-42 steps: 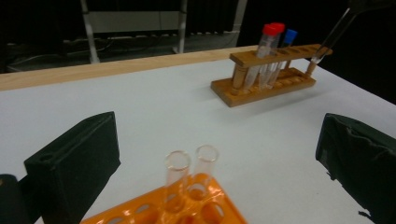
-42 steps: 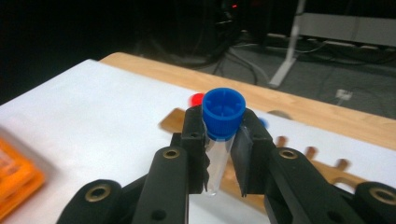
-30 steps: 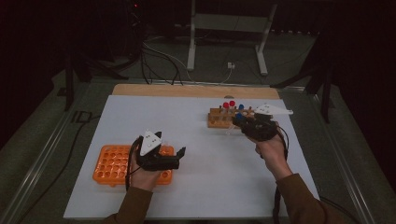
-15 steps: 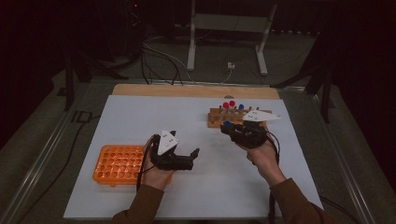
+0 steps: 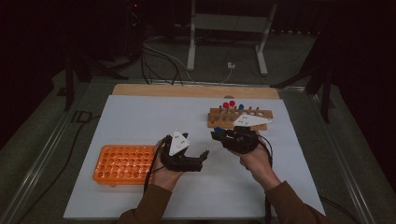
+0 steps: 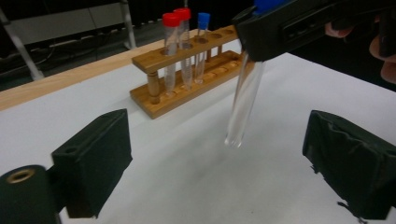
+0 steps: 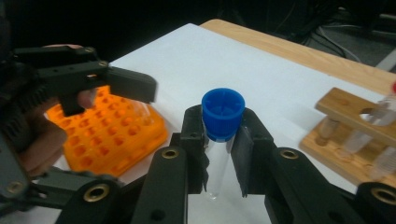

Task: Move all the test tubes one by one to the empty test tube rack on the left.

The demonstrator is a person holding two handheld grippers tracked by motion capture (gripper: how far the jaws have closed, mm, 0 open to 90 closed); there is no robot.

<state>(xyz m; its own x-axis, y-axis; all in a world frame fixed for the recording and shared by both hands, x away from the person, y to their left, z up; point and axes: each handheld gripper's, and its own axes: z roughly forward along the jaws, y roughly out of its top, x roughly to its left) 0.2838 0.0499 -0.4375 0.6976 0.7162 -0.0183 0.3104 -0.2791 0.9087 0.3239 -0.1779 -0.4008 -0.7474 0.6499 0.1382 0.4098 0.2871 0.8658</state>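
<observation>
Nearer now: clear, blue-capped tube (image 7: 221,135)

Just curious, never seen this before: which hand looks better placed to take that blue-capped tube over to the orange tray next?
Probably the left. Its gripper sits open beside the orange tray, jaws facing the blue-capped tube held by the right gripper, so a handover looks likely.

Tube (image 7: 218,140) btwn rack (image 5: 239,117), tray (image 5: 122,164)
</observation>
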